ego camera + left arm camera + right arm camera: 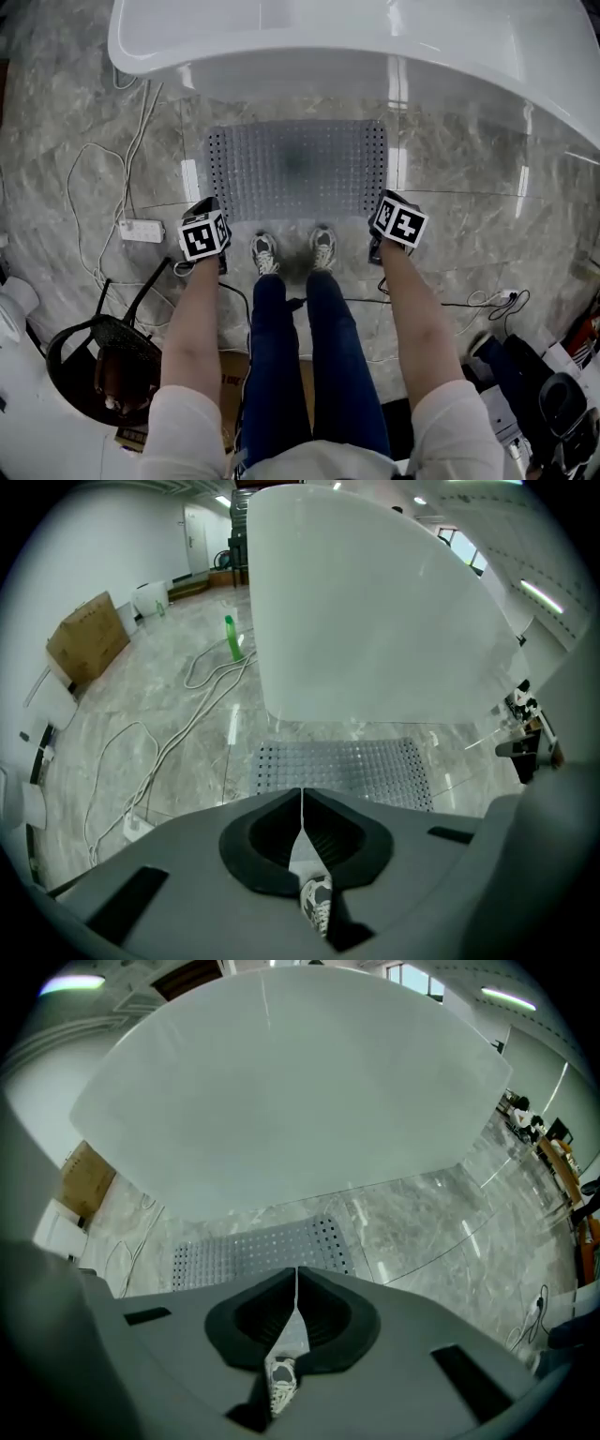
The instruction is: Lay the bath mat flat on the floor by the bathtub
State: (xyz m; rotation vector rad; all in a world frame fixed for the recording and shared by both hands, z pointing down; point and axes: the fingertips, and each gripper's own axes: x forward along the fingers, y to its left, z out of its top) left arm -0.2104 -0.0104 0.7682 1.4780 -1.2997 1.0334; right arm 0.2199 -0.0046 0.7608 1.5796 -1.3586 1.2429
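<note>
Left hand-held gripper (302, 799), right hand-held gripper (296, 1277) closed; bath mat (295, 169) flat.

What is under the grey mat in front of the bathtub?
The mat lies flat on the grey marbled floor, beside the bathtub. Floor shows all around it. The patch directly beneath is covered, so anything there cannot be seen.

Staged bathroom corner in a big open lab or office hall, not a home. Freestanding tub (375, 47) and mat (296, 169) on marble floor (469, 159). Loose cables (180, 752) and power strip (141, 231) to the left, cardboard box (86, 639) far left, desks (553, 1152) far right, strip lights (511, 997) overhead.
</note>
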